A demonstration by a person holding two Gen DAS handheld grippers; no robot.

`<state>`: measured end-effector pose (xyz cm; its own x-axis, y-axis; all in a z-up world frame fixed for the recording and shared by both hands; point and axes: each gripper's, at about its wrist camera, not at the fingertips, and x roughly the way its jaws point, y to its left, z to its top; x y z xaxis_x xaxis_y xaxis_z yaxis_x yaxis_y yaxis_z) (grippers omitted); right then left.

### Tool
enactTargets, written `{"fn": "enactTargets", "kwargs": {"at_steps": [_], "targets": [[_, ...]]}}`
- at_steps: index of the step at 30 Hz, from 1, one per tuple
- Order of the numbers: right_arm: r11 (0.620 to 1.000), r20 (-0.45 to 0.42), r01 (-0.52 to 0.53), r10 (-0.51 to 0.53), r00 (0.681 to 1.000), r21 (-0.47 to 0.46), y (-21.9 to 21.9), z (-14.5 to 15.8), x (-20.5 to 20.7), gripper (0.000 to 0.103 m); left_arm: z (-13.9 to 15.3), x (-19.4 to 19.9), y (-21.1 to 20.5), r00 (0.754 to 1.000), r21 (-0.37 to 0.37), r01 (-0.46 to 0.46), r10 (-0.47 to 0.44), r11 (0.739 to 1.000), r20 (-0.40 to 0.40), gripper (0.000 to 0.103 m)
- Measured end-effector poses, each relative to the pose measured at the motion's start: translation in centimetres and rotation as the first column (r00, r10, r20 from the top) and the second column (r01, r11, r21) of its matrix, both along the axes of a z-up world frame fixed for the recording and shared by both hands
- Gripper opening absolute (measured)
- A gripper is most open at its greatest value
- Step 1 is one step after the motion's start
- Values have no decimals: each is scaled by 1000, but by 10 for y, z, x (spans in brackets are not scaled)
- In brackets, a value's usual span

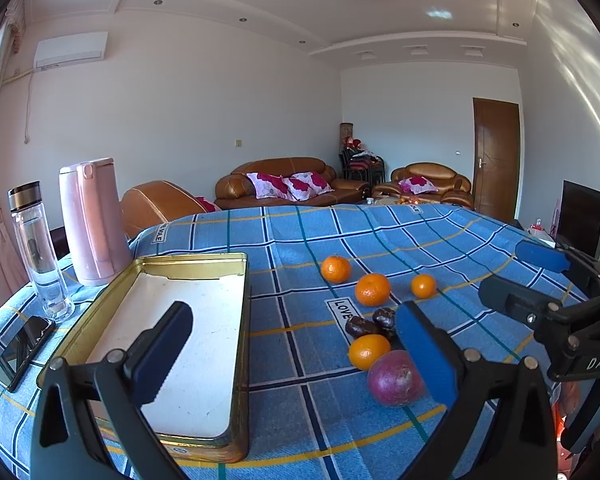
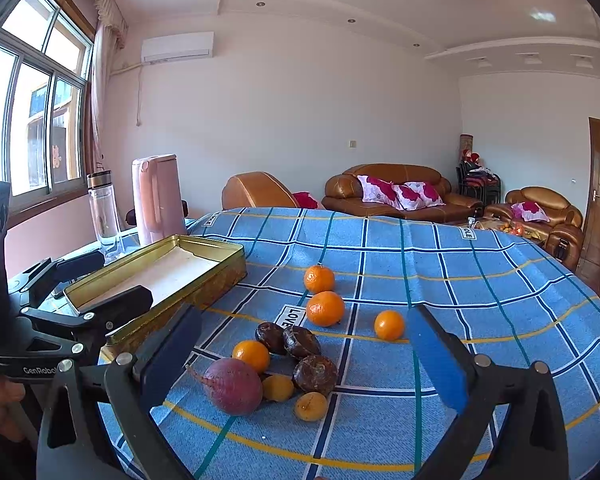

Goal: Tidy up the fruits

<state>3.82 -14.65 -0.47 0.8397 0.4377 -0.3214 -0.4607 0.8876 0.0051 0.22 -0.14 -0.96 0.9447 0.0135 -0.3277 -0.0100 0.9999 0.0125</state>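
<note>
Left tongs (image 1: pixel 296 356) spread wide, nothing between the pads, low in the left wrist frame over the gold tin tray (image 1: pixel 242 320). Right tongs (image 2: pixel 306 354) also spread, empty, hovering above the fruit cluster. Fruits loose on the bench, centre of both frames: purple passion fruit (image 2: pixel 233 386), four oranges (image 2: pixel 325 309), three dark brown wrinkled fruits (image 2: pixel 315 374), two small yellow fruits (image 2: pixel 310 406). Tray empty, left of the fruit. Bench covered by blue plaid cloth (image 2: pixel 480 280) with "LOVE" patch. Pink kettle (image 1: pixel 92 220), clear bottle (image 1: pixel 40 252), phone (image 1: pixel 22 350) at far left. Behind: brown leather sofas (image 1: pixel 284 182) with floral pillows, wooden door (image 1: pixel 496 158), window (image 2: pixel 36 108) upper left, wall air conditioner (image 2: pixel 177 47).
</note>
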Motion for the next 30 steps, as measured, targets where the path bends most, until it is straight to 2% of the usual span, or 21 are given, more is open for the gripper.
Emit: {"fn": "enactTargets", "kwargs": {"at_steps": [30], "targets": [[1000, -19, -9, 9, 1000, 5, 1, -7, 0, 102, -5, 1, 1, 1000, 5, -7, 7, 1000, -14, 103]]}}
